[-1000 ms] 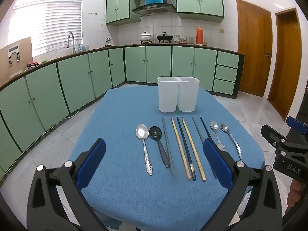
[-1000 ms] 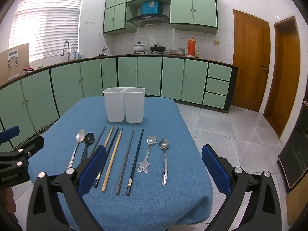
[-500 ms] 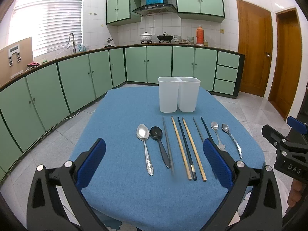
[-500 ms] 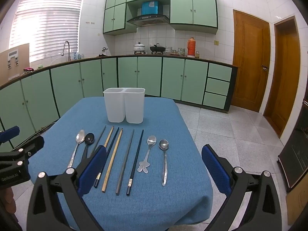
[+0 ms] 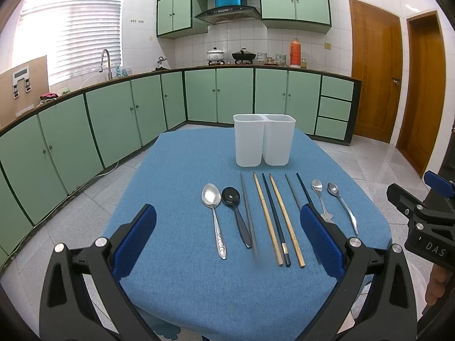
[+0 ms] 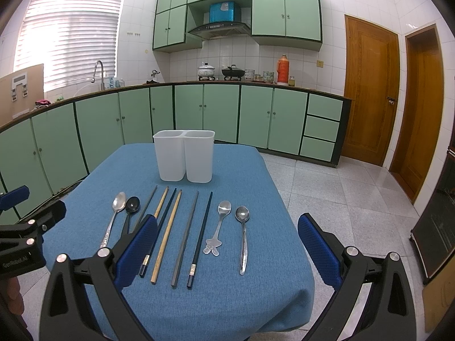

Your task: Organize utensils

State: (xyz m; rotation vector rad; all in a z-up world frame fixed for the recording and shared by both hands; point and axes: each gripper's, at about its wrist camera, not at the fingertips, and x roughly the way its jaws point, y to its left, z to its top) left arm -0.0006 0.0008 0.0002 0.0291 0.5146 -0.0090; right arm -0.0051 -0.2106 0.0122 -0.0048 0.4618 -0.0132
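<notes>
A white two-compartment holder (image 5: 264,143) (image 6: 184,156) stands upright at the far middle of the blue table (image 5: 176,187) (image 6: 273,278). In front of it lie a row of utensils: a silver spoon (image 5: 213,216) (image 6: 113,216), a black spoon (image 5: 234,213) (image 6: 131,209), several chopsticks, wooden (image 5: 285,221) (image 6: 166,236) and dark (image 6: 200,237), and two small silver spoons (image 5: 339,204) (image 6: 243,236). My left gripper (image 5: 227,236) is open and empty above the table's near edge. My right gripper (image 6: 227,244) is open and empty, to the right.
Green kitchen cabinets (image 5: 113,113) and a counter with a sink run behind and to the left. Wooden doors (image 6: 369,93) stand at the right. Tiled floor (image 6: 355,199) surrounds the table. The other gripper shows at each view's edge (image 5: 421,221) (image 6: 25,236).
Both grippers have held almost still; the left view has shifted very slightly. Nothing on the table has moved.
</notes>
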